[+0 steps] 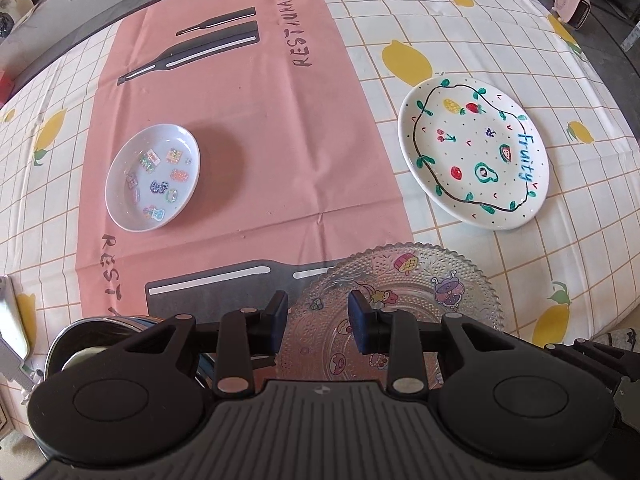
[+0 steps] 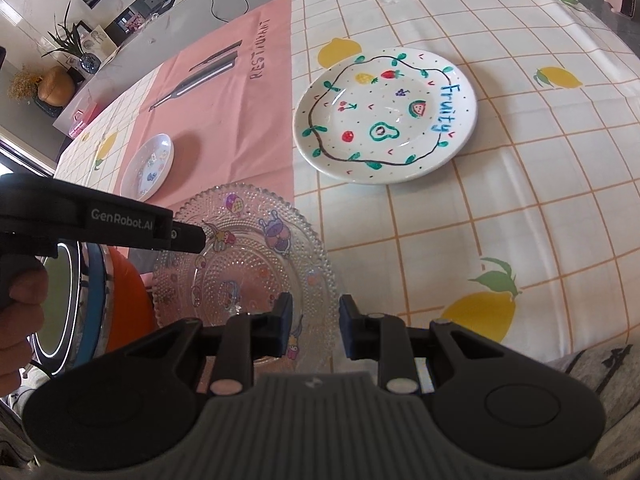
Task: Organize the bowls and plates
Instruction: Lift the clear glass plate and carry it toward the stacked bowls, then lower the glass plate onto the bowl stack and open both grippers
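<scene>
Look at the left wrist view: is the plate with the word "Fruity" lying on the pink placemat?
No. The Fruity plate lies on the lemon-print tablecloth, right of the pink placemat.

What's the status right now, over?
Left gripper and right gripper open, empty. Both over glass plate. Fruit plate and small dish untouched. Nothing blocking.

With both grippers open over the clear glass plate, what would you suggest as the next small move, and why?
Probably ease the right gripper down so its open fingers straddle the glass plate at its near rim, then close. That rim already lies between its fingertips, while the left gripper hovers over the plate's middle, holding nothing.
</scene>
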`<action>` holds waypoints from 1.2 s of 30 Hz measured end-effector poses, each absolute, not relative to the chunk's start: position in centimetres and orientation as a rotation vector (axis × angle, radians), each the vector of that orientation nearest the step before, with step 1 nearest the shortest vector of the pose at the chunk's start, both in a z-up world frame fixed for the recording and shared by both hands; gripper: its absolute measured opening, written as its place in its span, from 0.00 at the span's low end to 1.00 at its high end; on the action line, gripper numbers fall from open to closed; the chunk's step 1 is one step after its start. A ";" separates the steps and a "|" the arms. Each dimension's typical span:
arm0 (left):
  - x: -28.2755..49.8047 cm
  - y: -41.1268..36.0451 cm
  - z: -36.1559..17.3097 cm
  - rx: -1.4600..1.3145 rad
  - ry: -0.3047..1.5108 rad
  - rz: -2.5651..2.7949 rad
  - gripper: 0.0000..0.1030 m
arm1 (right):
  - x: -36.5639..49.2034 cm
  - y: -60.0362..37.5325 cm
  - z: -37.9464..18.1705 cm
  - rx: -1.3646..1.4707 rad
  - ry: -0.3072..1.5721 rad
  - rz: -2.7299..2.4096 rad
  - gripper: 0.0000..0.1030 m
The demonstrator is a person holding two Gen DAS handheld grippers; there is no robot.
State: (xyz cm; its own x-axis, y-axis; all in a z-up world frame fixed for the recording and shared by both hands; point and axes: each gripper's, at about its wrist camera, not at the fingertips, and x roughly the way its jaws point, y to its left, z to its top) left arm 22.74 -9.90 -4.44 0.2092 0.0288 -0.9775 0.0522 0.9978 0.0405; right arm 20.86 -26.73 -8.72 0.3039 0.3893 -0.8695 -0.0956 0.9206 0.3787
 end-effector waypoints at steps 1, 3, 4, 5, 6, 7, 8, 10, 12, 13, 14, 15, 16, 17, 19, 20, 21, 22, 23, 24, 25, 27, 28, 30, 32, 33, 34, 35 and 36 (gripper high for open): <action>22.8 -10.0 -4.5 0.074 1.363 -0.013 0.36 | 20.8 -26.7 -8.7 0.272 1.227 0.326 0.24; 22.9 -10.2 -4.9 0.091 1.371 -0.015 0.36 | 20.6 -26.6 -8.8 0.268 1.235 0.329 0.24; 23.0 -10.3 -5.1 0.100 1.373 -0.017 0.36 | 20.6 -26.5 -8.9 0.267 1.239 0.331 0.24; 23.0 -10.3 -5.3 0.106 1.375 -0.016 0.36 | 20.5 -26.5 -9.0 0.266 1.241 0.333 0.24; 23.1 -10.5 -5.5 0.111 1.374 -0.013 0.36 | 20.5 -26.5 -9.0 0.267 1.241 0.333 0.24; 23.1 -10.6 -5.6 0.115 1.370 -0.016 0.35 | 20.6 -26.5 -9.0 0.263 1.241 0.334 0.24; 23.2 -10.7 -5.8 0.119 1.369 -0.021 0.34 | 20.6 -26.5 -9.1 0.257 1.240 0.331 0.24; 23.4 -10.9 -6.1 0.116 1.371 -0.024 0.29 | 20.8 -26.5 -9.4 0.256 1.248 0.316 0.24; 23.6 -11.1 -5.9 0.108 1.368 -0.049 0.24 | 20.8 -26.5 -9.6 0.255 1.248 0.319 0.24; 23.7 -11.2 -5.9 0.084 1.383 -0.075 0.24 | 20.8 -26.6 -9.5 0.256 1.247 0.324 0.24; 23.7 -11.3 -6.0 0.065 1.397 -0.093 0.23 | 20.8 -26.6 -9.6 0.260 1.246 0.328 0.23; 23.7 -11.6 -6.1 0.066 1.400 -0.097 0.23 | 20.8 -26.5 -9.6 0.258 1.248 0.329 0.22; 23.6 -11.9 -6.1 0.087 1.388 -0.091 0.23 | 20.8 -26.4 -9.6 0.253 1.248 0.327 0.21; 23.5 -12.3 -6.0 0.120 1.371 -0.081 0.23 | 20.8 -26.4 -9.6 0.248 1.246 0.326 0.21; 23.4 -12.8 -6.0 0.161 1.347 -0.065 0.23 | 20.8 -26.3 -9.6 0.241 1.244 0.326 0.20; 23.3 -12.9 -6.1 0.171 1.343 -0.062 0.23 | 20.8 -26.3 -9.7 0.239 1.242 0.325 0.19; 23.3 -12.9 -6.0 0.176 1.339 -0.061 0.23 | 20.8 -26.4 -9.7 0.238 1.240 0.324 0.17; 23.2 -12.9 -5.9 0.177 1.333 -0.062 0.23 | 20.8 -26.4 -9.7 0.236 1.237 0.321 0.14; 23.1 -12.9 -5.8 0.181 1.325 -0.062 0.23 | 20.9 -26.5 -9.8 0.237 1.235 0.319 0.13; 23.0 -12.9 -5.5 0.189 1.311 -0.061 0.23 | 20.9 -26.6 -9.8 0.241 1.233 0.321 0.13; 22.9 -12.9 -5.2 0.199 1.295 -0.059 0.24 | 20.9 -26.6 -9.8 0.243 1.232 0.322 0.13; 22.6 -12.9 -4.5 0.215 1.256 -0.050 0.24 | 20.9 -26.5 -9.8 0.230 1.227 0.328 0.13; 22.4 -12.8 -4.0 0.218 1.234 -0.042 0.25 | 20.8 -26.4 -9.8 0.223 1.225 0.329 0.13; 22.0 -12.6 -2.9 0.224 1.191 -0.031 0.28 | 20.8 -26.3 -9.7 0.212 1.221 0.330 0.13; 21.6 -12.5 -2.0 0.224 1.152 -0.006 0.31 | 20.7 -26.2 -9.6 0.195 1.214 0.331 0.13; 21.4 -12.3 -1.5 0.221 1.137 0.001 0.31 | 20.7 -26.2 -9.5 0.183 1.207 0.330 0.12; 21.3 -12.2 -1.0 0.219 1.122 0.005 0.31 | 20.6 -26.0 -9.4 0.171 1.202 0.330 0.12; 21.0 -12.0 -0.6 0.219 1.105 0.008 0.32 | 20.6 -25.9 -9.4 0.159 1.199 0.330 0.12; 20.8 -11.9 -0.1 0.221 1.088 0.010 0.33 | 20.6 -25.8 -9.4 0.153 1.198 0.330 0.12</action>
State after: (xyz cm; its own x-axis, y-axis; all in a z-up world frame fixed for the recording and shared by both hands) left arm 20.84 -11.94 -0.08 0.4666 0.1167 -0.8767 0.1003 0.9779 0.1836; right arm 20.62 -25.84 -9.35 0.3239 0.3303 -0.8865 -0.1702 0.9421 0.2889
